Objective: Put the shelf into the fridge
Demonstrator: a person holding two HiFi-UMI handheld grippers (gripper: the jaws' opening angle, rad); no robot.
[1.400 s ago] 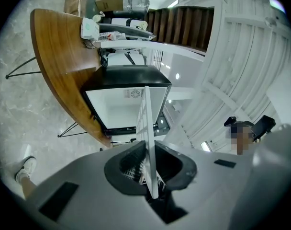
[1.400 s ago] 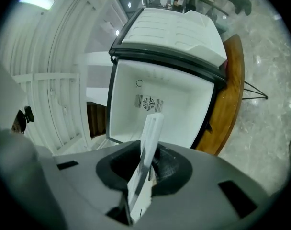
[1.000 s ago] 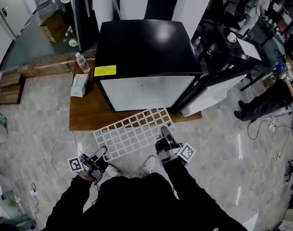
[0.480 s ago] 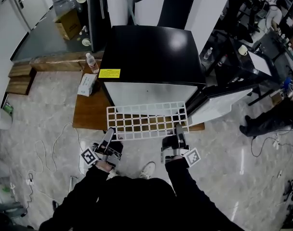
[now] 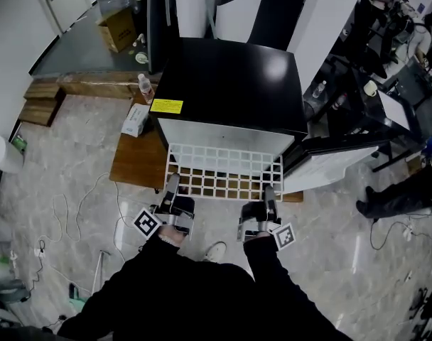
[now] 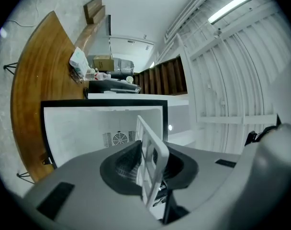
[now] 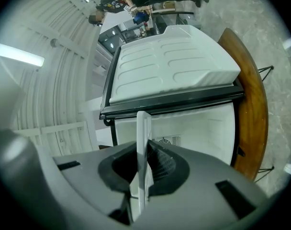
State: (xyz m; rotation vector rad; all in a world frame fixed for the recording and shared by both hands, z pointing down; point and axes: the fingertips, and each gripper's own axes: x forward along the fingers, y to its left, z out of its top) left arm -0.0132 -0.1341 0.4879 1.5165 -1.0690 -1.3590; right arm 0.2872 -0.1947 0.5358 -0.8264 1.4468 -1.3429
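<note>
The white grid shelf point(image 5: 227, 169) hangs level in front of the open black fridge point(image 5: 230, 84), its far edge at the white opening point(image 5: 223, 135). My left gripper point(image 5: 172, 185) holds the shelf's near left edge; its jaws have just been closing, and the shelf rim point(image 6: 152, 147) stands between the pads. My right gripper point(image 5: 270, 194) is shut on the near right edge, where the shelf point(image 7: 143, 128) shows edge-on between its pads. Both gripper views look into the white fridge interior point(image 6: 88, 128) point(image 7: 198, 123).
The fridge door point(image 5: 337, 158) stands open to the right. The fridge rests on a low wooden platform point(image 5: 134, 162) with a water bottle point(image 5: 146, 87) and a white pack point(image 5: 134, 119). Cables point(image 5: 67, 212) lie on the floor at the left. A person point(image 5: 393, 190) sits at the right.
Both grippers have carried the shelf away from me toward the fridge. It has swung from skewed and low to square with the opening, its far edge now at the fridge front.
</note>
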